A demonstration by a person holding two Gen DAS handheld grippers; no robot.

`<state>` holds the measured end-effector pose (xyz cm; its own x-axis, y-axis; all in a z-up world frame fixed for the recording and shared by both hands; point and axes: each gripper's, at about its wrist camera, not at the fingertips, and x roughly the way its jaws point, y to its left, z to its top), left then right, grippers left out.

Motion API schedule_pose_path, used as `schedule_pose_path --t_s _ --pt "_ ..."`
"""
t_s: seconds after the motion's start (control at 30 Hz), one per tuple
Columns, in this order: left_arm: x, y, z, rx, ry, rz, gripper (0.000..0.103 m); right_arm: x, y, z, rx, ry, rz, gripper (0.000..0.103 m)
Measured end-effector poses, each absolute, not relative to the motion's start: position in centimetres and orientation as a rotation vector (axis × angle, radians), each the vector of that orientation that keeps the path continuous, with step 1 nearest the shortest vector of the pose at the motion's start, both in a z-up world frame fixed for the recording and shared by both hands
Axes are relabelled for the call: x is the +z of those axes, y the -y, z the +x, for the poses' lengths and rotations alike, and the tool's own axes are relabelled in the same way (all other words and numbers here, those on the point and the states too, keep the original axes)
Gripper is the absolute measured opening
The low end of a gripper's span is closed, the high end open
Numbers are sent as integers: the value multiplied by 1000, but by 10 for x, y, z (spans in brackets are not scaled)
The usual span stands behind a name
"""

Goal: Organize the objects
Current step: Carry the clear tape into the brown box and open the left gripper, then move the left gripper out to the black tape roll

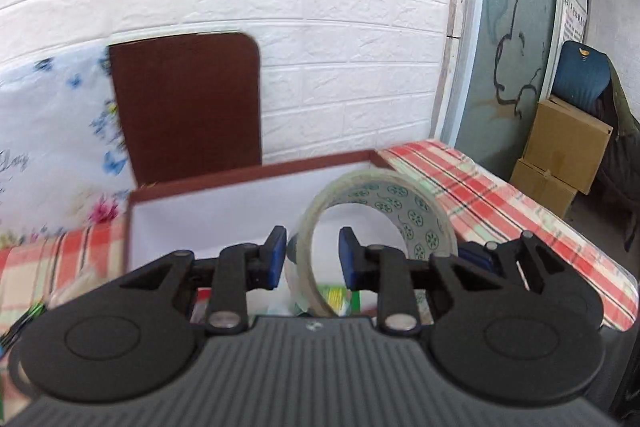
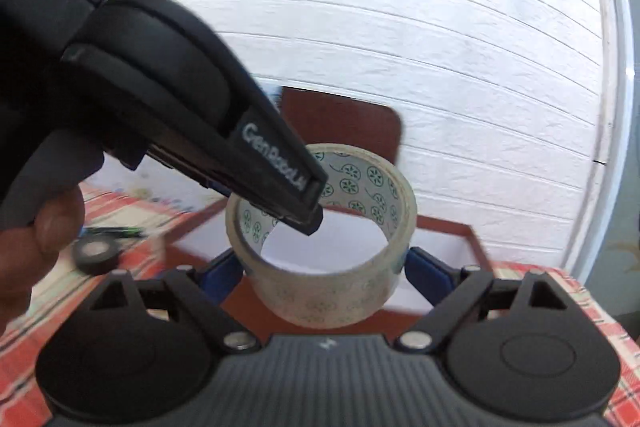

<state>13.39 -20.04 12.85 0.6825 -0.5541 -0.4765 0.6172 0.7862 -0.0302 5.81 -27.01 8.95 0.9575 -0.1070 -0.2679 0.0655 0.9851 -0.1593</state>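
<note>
A roll of clear tape [image 1: 384, 211] with a green-patterned core is held in the air above a brown-rimmed box [image 1: 248, 173] with a white inside. My left gripper [image 1: 312, 259] has one blue finger outside the roll's wall and one inside the hole, close on the wall. In the right wrist view my right gripper [image 2: 324, 267] has its blue pads [image 2: 428, 275] on both outer sides of the same tape roll [image 2: 332, 291]. The left gripper's tip [image 2: 308, 211] reaches into the roll from the upper left.
The box stands on a red plaid tablecloth [image 1: 500, 203] against a white brick wall. A black tape roll [image 2: 94, 255] and a green-black pen [image 2: 116, 233] lie on the cloth at left. Its brown lid [image 1: 188, 107] leans on the wall. Cardboard boxes [image 1: 564, 155] stand at right.
</note>
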Motion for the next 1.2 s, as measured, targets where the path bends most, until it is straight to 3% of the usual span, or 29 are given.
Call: schedule_pose_path --t_s 0.17,0.33,0.47,1.2 --pt "115 244 164 -657 -524 152 30 76 313 108 -122 -362 -87 91" --pt "102 254 168 -625 -607 175 36 67 328 121 -131 -369 -35 96" --pt "110 243 154 -607 -568 172 45 67 319 102 -157 -315 -50 95" --pt "121 152 48 -442 -579 258 48 80 296 -33 -198 -411 185 96"
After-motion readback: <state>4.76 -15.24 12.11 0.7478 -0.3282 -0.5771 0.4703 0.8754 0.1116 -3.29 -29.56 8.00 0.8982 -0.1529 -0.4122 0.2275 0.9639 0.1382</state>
